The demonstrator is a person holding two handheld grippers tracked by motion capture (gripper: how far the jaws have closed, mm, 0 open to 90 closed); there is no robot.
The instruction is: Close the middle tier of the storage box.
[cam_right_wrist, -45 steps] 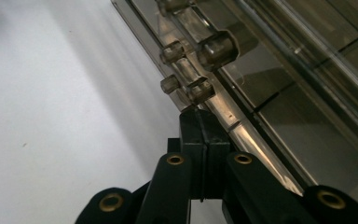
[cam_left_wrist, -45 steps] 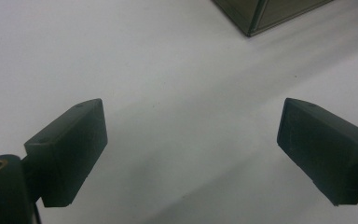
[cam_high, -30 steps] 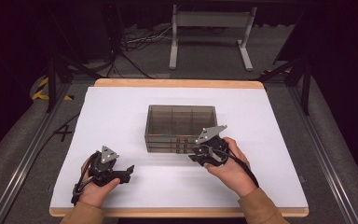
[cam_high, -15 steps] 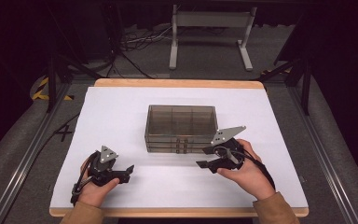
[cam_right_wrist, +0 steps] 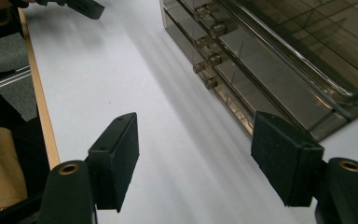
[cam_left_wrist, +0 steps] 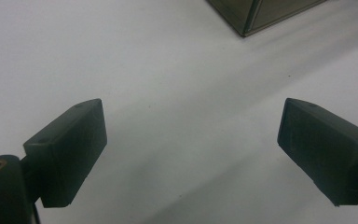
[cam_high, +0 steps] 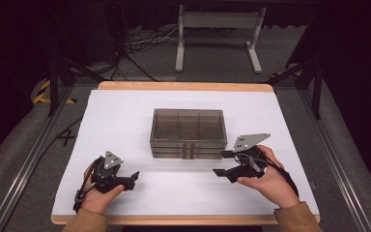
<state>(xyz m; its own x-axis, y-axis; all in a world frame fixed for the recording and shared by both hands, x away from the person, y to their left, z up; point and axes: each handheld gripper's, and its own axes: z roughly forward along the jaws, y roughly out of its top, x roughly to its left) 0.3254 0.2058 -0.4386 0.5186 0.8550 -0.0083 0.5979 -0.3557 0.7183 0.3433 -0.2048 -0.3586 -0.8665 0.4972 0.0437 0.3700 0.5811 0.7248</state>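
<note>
2 tools (cam_high: 225, 163) (cam_high: 134, 179) open; 1 drawer box (cam_high: 187, 133), 4 knobs (cam_right_wrist: 210, 57).

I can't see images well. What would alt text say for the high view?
A person's two hands each hold a black gripper over a white table, on either side of a smoky clear drawer box. The left gripper and the right gripper both have open jaws and hold nothing.

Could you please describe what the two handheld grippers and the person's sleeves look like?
Both the left gripper and the right gripper are black with blocky black fingers. Each carries a grey three-cornered plate and a black cable. The sleeves are tan.
</note>
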